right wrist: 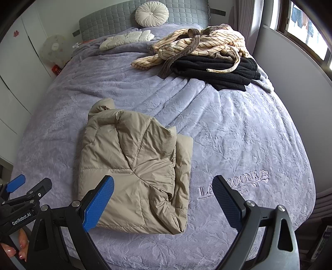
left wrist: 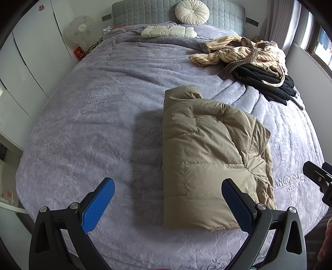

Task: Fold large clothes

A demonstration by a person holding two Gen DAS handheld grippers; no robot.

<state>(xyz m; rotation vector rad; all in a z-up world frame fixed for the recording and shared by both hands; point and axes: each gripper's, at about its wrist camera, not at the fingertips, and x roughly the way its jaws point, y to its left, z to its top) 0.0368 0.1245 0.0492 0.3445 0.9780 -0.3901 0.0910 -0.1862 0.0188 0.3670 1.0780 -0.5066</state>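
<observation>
A tan puffer jacket (left wrist: 207, 153) (right wrist: 132, 164) lies folded into a thick rectangle on the lilac bedspread (left wrist: 93, 116) (right wrist: 238, 133), near the foot of the bed. My left gripper (left wrist: 168, 199) hovers open above the jacket's near left edge, nothing between its blue pads. My right gripper (right wrist: 162, 197) is open too, held above the jacket's near right corner. Each gripper shows at the edge of the other's view. Neither touches the cloth.
A striped cream robe (left wrist: 242, 52) (right wrist: 199, 45) sits heaped on folded black clothes (left wrist: 267, 83) (right wrist: 220, 70) at the far right of the bed. A white quilted item (left wrist: 168, 31) and a round cushion (left wrist: 192, 11) lie by the grey headboard. Wardrobe at left, window at right.
</observation>
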